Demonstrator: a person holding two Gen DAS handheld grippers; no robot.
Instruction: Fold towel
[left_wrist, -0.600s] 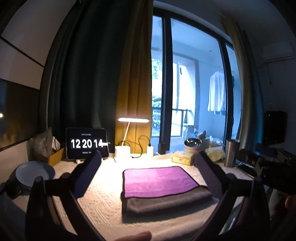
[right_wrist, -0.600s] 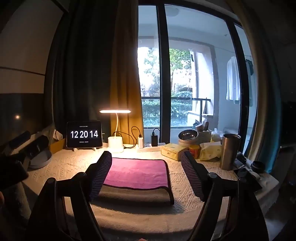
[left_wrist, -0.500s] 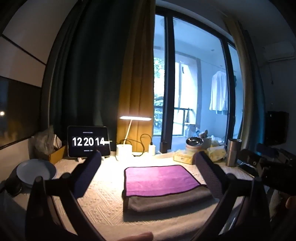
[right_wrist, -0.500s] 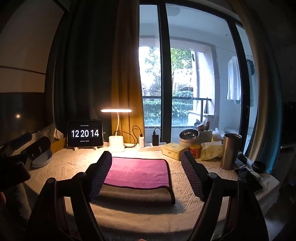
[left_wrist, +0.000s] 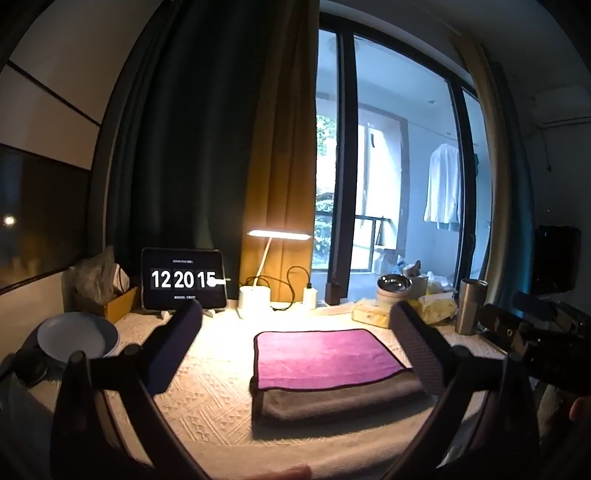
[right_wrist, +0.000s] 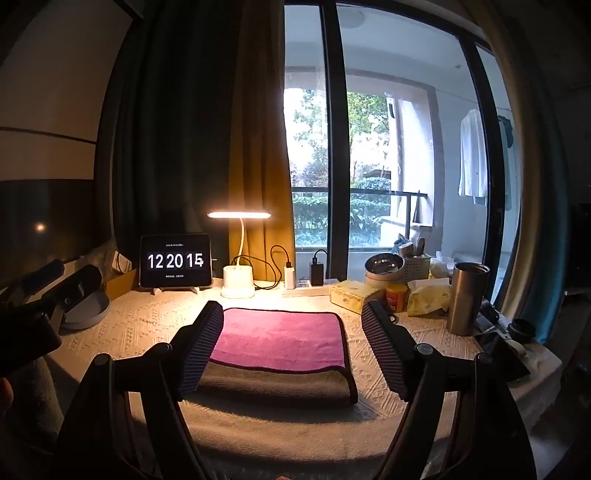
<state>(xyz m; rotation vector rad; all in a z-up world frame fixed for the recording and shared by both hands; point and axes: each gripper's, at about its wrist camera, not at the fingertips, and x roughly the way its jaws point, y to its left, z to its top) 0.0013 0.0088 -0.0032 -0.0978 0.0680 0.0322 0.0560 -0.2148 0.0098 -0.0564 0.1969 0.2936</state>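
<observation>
A folded towel (left_wrist: 325, 360), purple on top and grey underneath, lies flat on the white textured table cover (left_wrist: 207, 391); it also shows in the right wrist view (right_wrist: 280, 339). My left gripper (left_wrist: 295, 325) is open and empty, held above the table in front of the towel, which lies toward its right finger. My right gripper (right_wrist: 291, 325) is open and empty, its fingers spread to either side of the towel and above it. The right gripper's body shows at the right edge of the left wrist view (left_wrist: 539, 339); the left one's shows at the left of the right wrist view (right_wrist: 40, 299).
A tablet clock (left_wrist: 183, 279) and a lit desk lamp (left_wrist: 255, 295) stand at the back. A plate (left_wrist: 77, 336) sits at the left. A metal bowl (right_wrist: 384, 264), tissue box (right_wrist: 352, 291), jar (right_wrist: 397, 297) and steel tumbler (right_wrist: 467, 297) crowd the right.
Both grippers have tilted up slightly and stay open. The towel has not moved. The clock has ticked from 12 20 14 to 12 20 15.
</observation>
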